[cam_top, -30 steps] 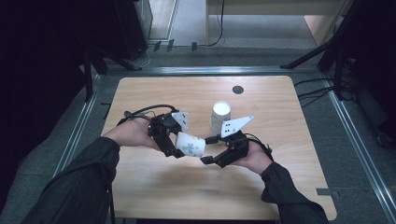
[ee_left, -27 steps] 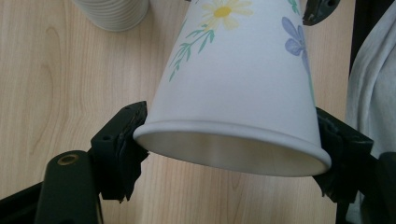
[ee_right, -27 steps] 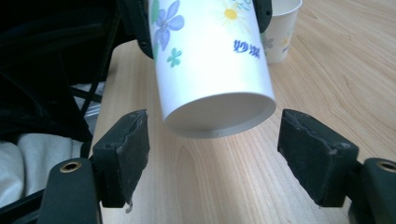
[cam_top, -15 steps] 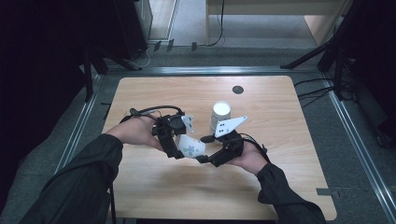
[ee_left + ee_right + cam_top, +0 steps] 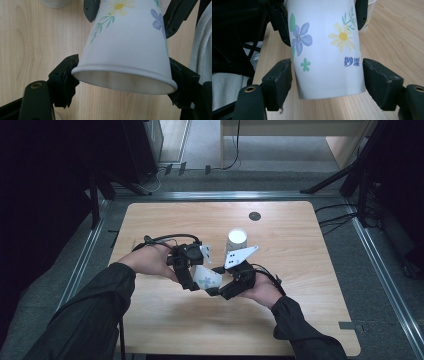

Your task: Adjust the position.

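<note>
Above the near middle of the table, the left gripper clamps the flowered paper cup's rim end while the right gripper, just closing, brackets its base, seemingly for a handover.

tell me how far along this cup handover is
Done: the flowered paper cup is off the table, the left hand-held gripper clamped at its rim end. In hand: the right hand-held gripper, jaws just closing, straddles its base end, gaps at both pads. Left: gripping, and perhaps stacking on the white cup.
</note>
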`<action>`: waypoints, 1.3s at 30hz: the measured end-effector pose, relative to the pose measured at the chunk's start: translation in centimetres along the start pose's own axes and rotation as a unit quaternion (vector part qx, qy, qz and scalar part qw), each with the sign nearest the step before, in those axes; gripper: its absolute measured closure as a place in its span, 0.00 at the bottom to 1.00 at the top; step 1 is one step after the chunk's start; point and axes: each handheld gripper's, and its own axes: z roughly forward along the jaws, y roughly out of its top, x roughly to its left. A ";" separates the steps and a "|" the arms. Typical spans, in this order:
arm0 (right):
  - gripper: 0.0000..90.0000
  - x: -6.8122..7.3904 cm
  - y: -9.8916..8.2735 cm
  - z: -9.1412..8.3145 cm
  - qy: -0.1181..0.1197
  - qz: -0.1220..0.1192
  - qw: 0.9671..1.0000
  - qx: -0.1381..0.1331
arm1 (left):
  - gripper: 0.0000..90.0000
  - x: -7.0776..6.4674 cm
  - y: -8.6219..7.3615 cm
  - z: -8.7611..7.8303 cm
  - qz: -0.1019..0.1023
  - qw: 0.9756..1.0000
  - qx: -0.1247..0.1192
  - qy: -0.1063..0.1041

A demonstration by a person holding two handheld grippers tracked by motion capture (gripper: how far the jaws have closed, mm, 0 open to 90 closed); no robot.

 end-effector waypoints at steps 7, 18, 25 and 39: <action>0.35 0.0 0.0 0.0 0.003 -0.002 1.000 -0.001 | 0.25 0.1 0.0 -0.1 -0.005 1.000 -0.011 -0.007; 0.38 0.3 0.1 0.0 0.003 -0.018 1.000 0.004 | 0.24 -0.1 -0.2 -0.2 0.002 1.000 -0.016 -0.009; 0.39 0.3 0.2 -0.2 0.003 -0.021 1.000 0.004 | 0.24 -0.1 -0.3 -0.3 0.002 1.000 -0.025 -0.009; 0.38 0.1 0.1 -1.1 0.001 -0.022 1.000 -0.006 | 0.16 0.2 -2.0 -0.8 -0.039 0.995 -0.094 -0.010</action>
